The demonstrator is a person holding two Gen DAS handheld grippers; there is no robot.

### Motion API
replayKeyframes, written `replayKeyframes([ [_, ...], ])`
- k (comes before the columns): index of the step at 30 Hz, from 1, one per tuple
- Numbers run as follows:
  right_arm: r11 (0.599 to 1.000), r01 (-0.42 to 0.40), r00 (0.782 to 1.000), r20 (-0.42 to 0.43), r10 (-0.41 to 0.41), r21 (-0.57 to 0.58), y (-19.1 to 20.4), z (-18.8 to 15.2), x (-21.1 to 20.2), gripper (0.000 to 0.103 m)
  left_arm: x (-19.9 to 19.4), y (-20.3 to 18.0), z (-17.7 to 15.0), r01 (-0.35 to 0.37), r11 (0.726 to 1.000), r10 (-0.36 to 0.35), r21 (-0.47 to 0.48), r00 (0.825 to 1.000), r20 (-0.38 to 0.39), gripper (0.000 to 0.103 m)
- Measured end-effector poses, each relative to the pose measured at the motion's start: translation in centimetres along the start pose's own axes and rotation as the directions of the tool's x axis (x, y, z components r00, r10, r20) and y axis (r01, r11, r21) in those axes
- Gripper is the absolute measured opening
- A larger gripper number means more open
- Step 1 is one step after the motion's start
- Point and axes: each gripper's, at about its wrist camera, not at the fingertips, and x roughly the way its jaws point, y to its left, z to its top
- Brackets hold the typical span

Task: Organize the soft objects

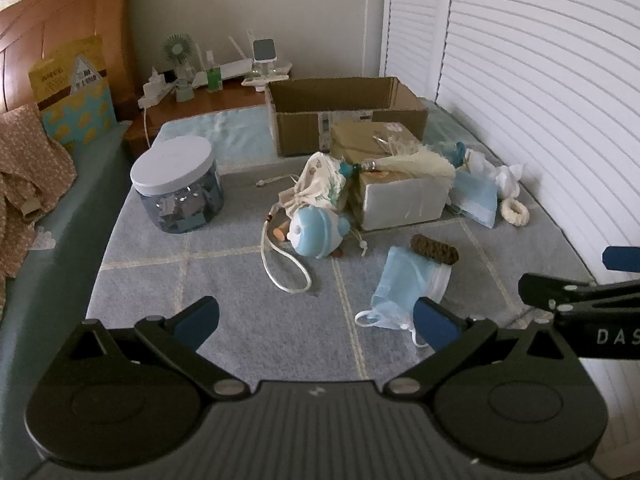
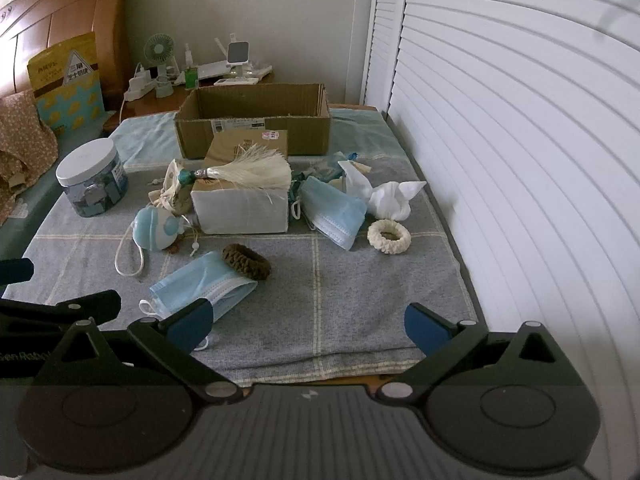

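Soft things lie scattered on a grey checked mat. A blue face mask lies nearest, with a brown knitted ring beside it. A blue round plush, a second mask, a cream scrunchie and a white cloth lie farther back. A cream tassel rests on a white box. My left gripper and right gripper are open and empty above the mat's near edge.
An open cardboard box stands at the back. A white-lidded jar stands at the left. White louvred doors run along the right. A nightstand with a fan sits behind.
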Motion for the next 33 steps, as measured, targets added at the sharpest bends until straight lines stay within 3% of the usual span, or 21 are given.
replayKeyframes([
  [33,1.000,-0.006,1.000,0.026,0.006,0.018,-0.69,-0.03,-0.37,0.103,0.16,-0.23,0.03,0.039,0.999,-0.039,-0.009,0.999,-0.008,0.102],
])
